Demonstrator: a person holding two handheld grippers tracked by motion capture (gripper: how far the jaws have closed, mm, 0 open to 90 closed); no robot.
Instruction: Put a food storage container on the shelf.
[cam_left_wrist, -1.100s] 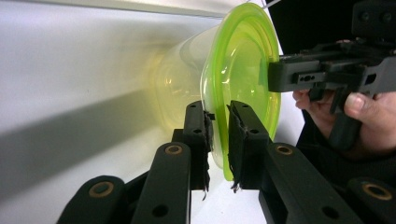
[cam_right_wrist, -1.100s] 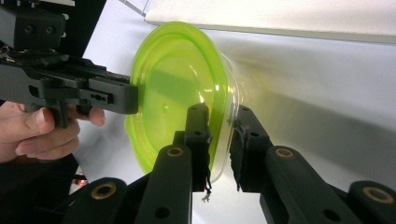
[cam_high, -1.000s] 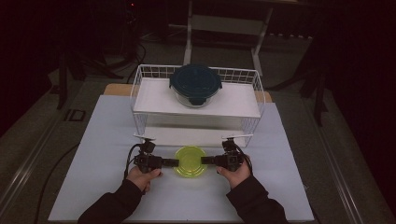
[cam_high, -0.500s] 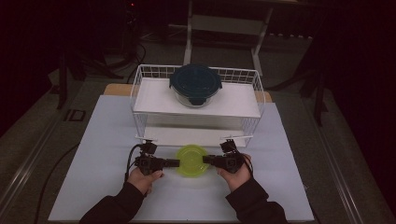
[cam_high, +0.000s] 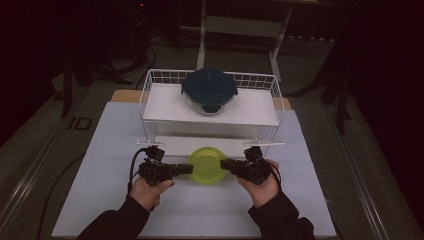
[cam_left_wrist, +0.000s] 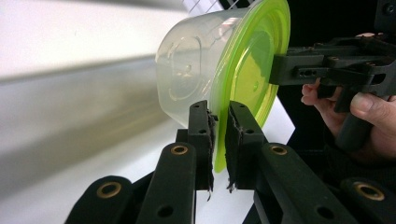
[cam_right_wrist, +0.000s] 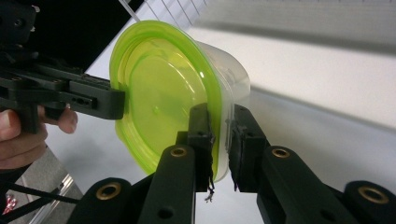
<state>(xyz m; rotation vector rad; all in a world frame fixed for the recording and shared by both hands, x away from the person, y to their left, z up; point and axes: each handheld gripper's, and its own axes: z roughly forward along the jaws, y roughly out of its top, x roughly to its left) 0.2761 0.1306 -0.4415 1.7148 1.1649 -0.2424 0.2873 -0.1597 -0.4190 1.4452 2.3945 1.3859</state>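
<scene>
A clear plastic container with a lime-green lid (cam_high: 207, 164) hangs above the white table, held from both sides. My left gripper (cam_high: 187, 169) is shut on the lid's left rim (cam_left_wrist: 219, 140). My right gripper (cam_high: 226, 164) is shut on the opposite rim (cam_right_wrist: 219, 140). In the left gripper view the clear tub (cam_left_wrist: 187, 70) sticks out to the left of the lid, and the right gripper's jaw grips the far edge. In the right gripper view the green lid (cam_right_wrist: 159, 93) faces the camera, with the left gripper pinching its far edge.
A white wire basket (cam_high: 150, 85) stands behind the container on a white shelf (cam_high: 250, 112). In it sits a glass bowl with a dark blue lid (cam_high: 209, 90). The white table top (cam_high: 100, 165) spreads around both hands.
Both hands have lifted the green-lidded container off the table and moved it slightly toward the basket. Both grips have stayed on the rim.
</scene>
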